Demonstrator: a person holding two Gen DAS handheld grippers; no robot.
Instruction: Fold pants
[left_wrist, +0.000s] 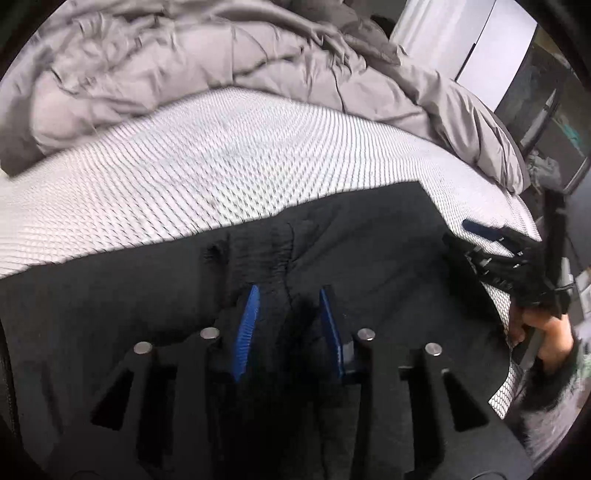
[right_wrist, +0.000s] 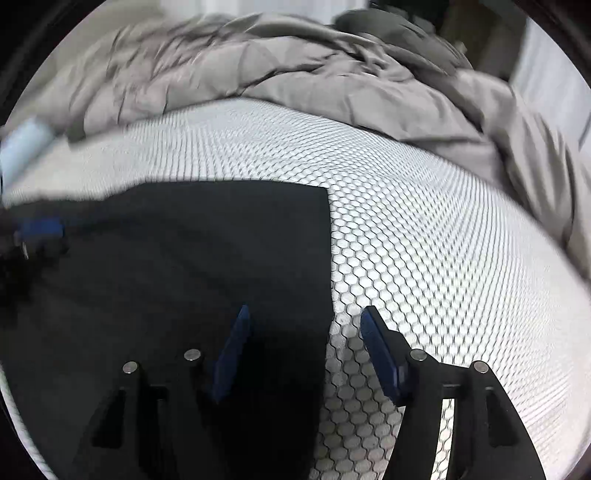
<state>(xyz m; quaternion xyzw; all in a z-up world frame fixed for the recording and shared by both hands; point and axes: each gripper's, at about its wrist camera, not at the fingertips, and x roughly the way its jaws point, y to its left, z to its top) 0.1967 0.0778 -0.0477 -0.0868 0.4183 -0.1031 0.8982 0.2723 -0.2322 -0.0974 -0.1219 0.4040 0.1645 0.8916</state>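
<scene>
Black pants (left_wrist: 351, 236) lie flat on a white honeycomb-patterned mattress (left_wrist: 207, 170). My left gripper (left_wrist: 288, 295) is over the pants, its blue pads partly apart with a bunched ridge of black fabric between them. My right gripper (right_wrist: 304, 317) is open above the pants' right edge (right_wrist: 327, 258): the left pad is over the fabric, the right pad over the mattress (right_wrist: 424, 240). The right gripper also shows at the right edge of the left wrist view (left_wrist: 491, 247). The left gripper shows blurred at the left edge of the right wrist view (right_wrist: 37, 229).
A rumpled grey duvet (left_wrist: 184, 59) is heaped along the far side of the mattress, also in the right wrist view (right_wrist: 295, 66). The mattress edge drops off at the right (left_wrist: 517, 332). A white wall panel and a dark window (left_wrist: 535, 92) stand beyond.
</scene>
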